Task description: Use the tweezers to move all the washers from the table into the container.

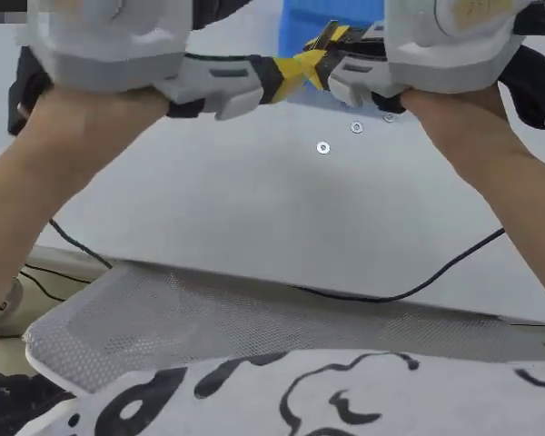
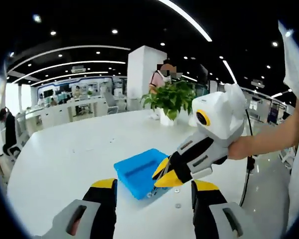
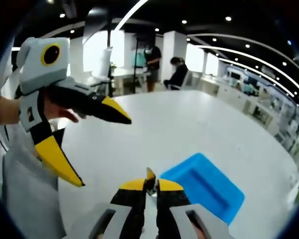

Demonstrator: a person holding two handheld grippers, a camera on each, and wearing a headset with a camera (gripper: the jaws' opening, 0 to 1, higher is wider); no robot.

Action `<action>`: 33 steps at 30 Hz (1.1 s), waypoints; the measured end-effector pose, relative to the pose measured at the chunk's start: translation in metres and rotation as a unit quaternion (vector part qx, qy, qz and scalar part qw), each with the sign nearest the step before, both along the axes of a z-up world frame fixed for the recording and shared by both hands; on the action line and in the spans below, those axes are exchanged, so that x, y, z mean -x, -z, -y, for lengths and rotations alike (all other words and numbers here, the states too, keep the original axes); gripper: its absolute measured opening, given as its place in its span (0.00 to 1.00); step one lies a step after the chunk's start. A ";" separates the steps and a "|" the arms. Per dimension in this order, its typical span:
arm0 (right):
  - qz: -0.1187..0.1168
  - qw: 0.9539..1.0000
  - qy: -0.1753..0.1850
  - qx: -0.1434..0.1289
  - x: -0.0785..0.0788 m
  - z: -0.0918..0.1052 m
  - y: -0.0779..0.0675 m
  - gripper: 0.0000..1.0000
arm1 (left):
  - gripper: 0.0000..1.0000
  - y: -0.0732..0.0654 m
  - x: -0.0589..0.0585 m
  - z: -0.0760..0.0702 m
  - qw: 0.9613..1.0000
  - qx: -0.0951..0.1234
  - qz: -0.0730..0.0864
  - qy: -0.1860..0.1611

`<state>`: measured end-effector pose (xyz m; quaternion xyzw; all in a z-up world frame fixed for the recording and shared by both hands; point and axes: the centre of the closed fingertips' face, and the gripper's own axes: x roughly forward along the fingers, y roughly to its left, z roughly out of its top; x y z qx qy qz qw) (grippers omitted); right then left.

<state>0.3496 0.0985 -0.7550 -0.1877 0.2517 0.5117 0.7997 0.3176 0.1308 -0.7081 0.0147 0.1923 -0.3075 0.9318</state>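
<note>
The left hand-held gripper (image 2: 154, 185) gapes apart. The right hand-held gripper (image 3: 150, 185) pinches tweezers (image 3: 150, 174) (container (image 3: 205, 188) at its 3 o'clock).

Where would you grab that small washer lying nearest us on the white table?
Probably by its rim, coming down from above: the washer lies flat on the table, too thin to pinch from the side. One fine tip into its hole and one outside the ring would likely hold it best.

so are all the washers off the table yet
No, at least two washers lie on the white table, on the person's side of the blue container.
</note>
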 end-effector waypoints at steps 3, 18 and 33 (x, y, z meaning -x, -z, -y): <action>0.004 1.000 0.010 -0.013 -0.007 0.004 -0.009 0.03 | 0.78 0.008 0.014 -0.019 0.998 -0.007 0.001 -0.057; 0.012 0.998 0.060 -0.029 -0.051 0.004 -0.016 0.04 | 0.99 0.032 0.067 -0.057 0.984 -0.047 -0.034 -0.168; -0.046 0.995 0.088 -0.012 -0.070 -0.003 0.040 0.04 | 0.99 0.053 0.072 -0.054 0.981 -0.110 -0.034 -0.156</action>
